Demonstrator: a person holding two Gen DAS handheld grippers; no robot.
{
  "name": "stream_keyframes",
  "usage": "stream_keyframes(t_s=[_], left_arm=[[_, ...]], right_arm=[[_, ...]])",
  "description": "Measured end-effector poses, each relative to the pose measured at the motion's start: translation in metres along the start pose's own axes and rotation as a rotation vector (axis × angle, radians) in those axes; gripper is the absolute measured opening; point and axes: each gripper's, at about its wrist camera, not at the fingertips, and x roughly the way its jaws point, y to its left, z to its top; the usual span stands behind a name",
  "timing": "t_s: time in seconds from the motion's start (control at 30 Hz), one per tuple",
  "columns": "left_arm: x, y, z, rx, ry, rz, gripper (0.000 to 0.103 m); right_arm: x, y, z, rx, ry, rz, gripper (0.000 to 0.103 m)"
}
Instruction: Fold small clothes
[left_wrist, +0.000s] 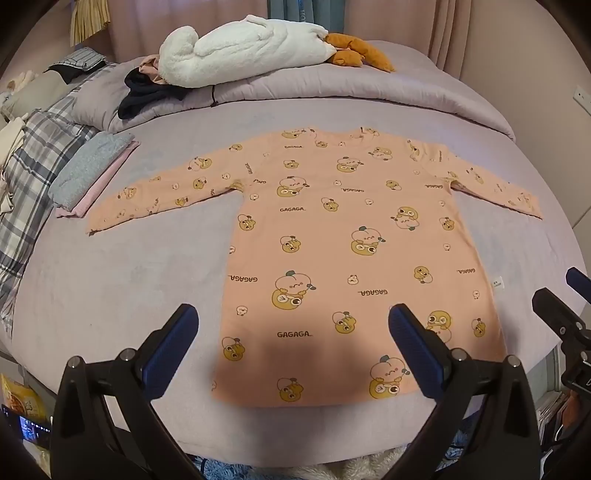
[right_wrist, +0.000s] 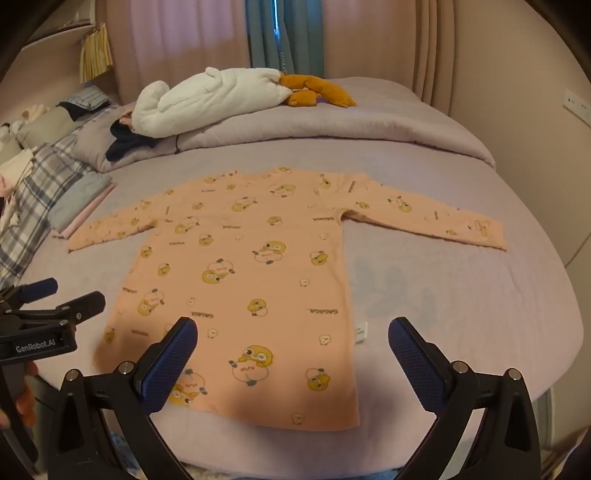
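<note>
Two wide-open grippers, left gripper (left_wrist: 291, 325) and right gripper (right_wrist: 291, 338), hover over a flat peach shirt (left_wrist: 332, 240); sleeves should fold inward first, judging by layout.

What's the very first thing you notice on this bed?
The peach shirt with cartoon ducks, spread flat with both sleeves out across the middle of the purple bed. Behind it, a big white plush goose lies on the rolled quilt. Both open grippers, left gripper and right gripper, hover at the near edge.

peach cartoon-print shirt (left_wrist: 332, 236) | flat, sleeves spread | on bed
</note>
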Motion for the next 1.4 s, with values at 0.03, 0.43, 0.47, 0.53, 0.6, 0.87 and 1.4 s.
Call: stream_keyframes(t_s=[0.03,0.43,0.47,0.53,0.6,0.87,1.4], left_arm=[[0.000,0.000,0.000,0.001,0.000,0.000,0.103],[0.001,-0.005,0.001,0.012,0.009,-0.007,0.103],[0.001,-0.006,0.001,0.013,0.010,-0.007,0.103],[0.002,-0.006,0.002,0.014,0.012,-0.008,0.103],[0.002,-0.007,0.002,0.016,0.013,-0.008,0.103],[0.005,-0.008,0.002,0.022,0.017,-0.009,0.103],[0.007,-0.014,0.002,0.025,0.023,-0.014,0.103]], right_arm=[[0.000,0.000,0.000,0.000,0.000,-0.001,0.102],[0.001,-0.001,-0.001,0.002,0.001,-0.002,0.102],[0.001,-0.001,-0.001,0.000,0.000,0.000,0.102],[0.001,-0.001,-0.001,0.000,0.001,-0.001,0.102],[0.001,-0.001,-0.001,0.000,0.001,0.001,0.102],[0.001,0.000,0.000,0.003,0.003,0.002,0.102],[0.004,-0.003,-0.001,0.009,0.008,0.005,0.102]])
